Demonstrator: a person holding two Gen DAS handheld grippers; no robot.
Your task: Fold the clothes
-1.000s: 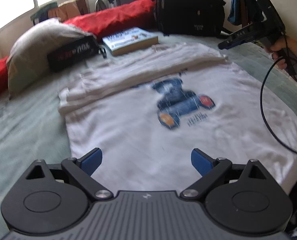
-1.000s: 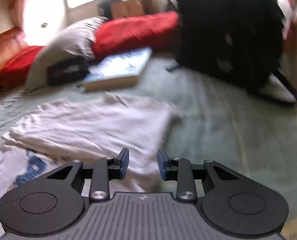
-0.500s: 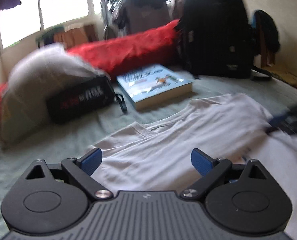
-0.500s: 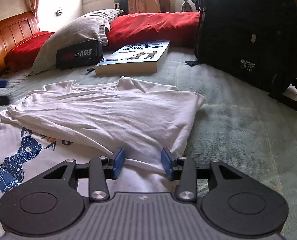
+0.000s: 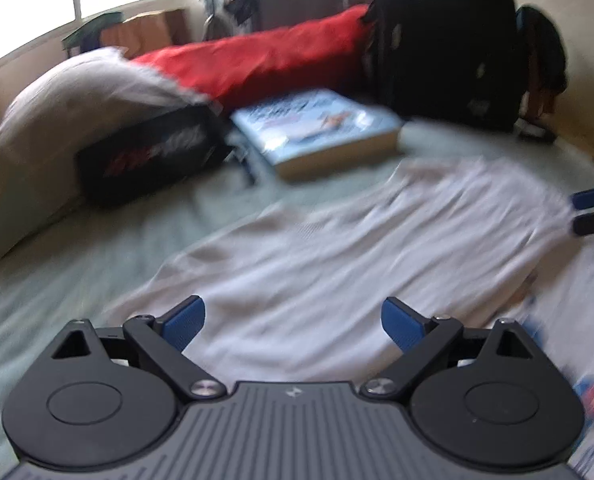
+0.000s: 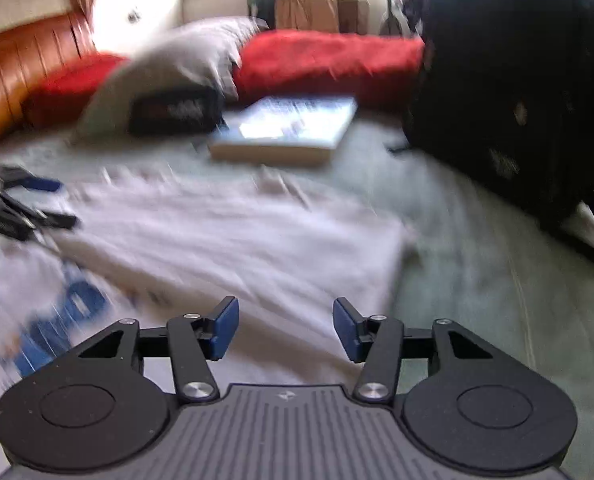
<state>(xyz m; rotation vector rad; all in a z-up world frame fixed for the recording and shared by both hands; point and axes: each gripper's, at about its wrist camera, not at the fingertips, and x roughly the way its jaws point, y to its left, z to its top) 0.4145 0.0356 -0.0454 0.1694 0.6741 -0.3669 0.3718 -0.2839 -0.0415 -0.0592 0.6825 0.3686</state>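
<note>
We have the white T-shirt [image 6: 225, 248] lying on the green bedspread [image 6: 477, 280], its far portion laid over the rest as a band, with the blue print [image 6: 73, 304] showing on the single layer nearer us. A second ago the left gripper [image 5: 293, 322] looked down on the whole shirt from above; it has since dropped low and forward, so its view now skims across the folded band toward the book [image 5: 317, 136] and the black backpack [image 5: 449, 40]. Its fingers were wide apart then and are equally wide apart now, holding nothing. The right gripper [image 6: 285, 328] has opened: half a second ago its fingers stood close together over the band's near edge, and now the gap is clearly wider, with no cloth between them. Both current views are motion-blurred, so fine creases cannot be read. Each gripper shows at the edge of the other's view, one at either end of the band. We judge that both are coming down to the fold's ends, likely to take hold for a further fold, though the frames do not settle which edge.
</note>
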